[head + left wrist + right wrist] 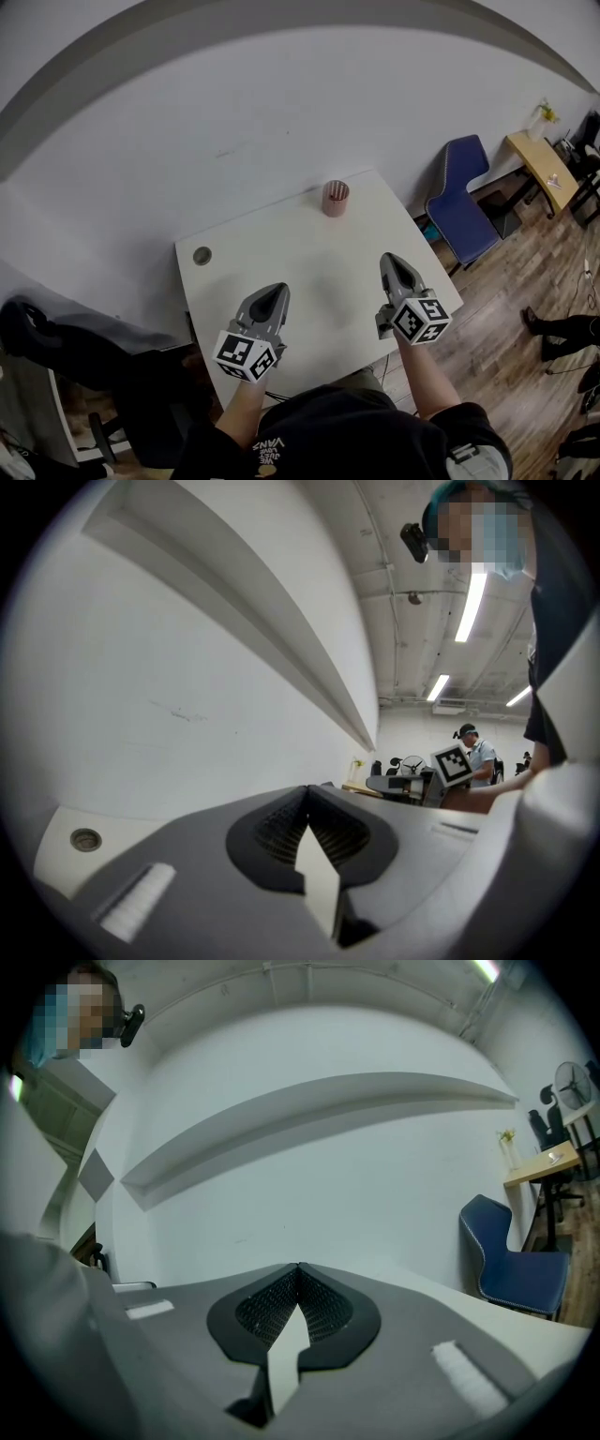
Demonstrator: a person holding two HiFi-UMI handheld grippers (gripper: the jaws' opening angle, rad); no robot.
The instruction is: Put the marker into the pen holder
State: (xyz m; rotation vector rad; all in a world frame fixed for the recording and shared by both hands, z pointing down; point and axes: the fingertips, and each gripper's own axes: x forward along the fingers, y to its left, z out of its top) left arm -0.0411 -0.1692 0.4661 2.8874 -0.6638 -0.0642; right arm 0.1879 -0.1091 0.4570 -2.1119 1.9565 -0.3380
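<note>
At 12 o'clock on the white table [309, 267], by its far edge, stands the pen holder [336, 198] — upright, mouth up, probably so a marker can drop in. No marker shows anywhere. Nearer, the left gripper [274, 296] at 7 o'clock and the right gripper [394, 266] at 4 o'clock hang above the table — both pinched closed on nothing.

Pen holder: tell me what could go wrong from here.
1. No marker shows in any view. The left gripper and right gripper both have their jaws together on nothing, so there may be nothing to pick up here.
2. The pen holder stands alone near the far edge of the table, well away from both grippers. It looks small and light, so a careless knock on a long reach could tip it.
</note>
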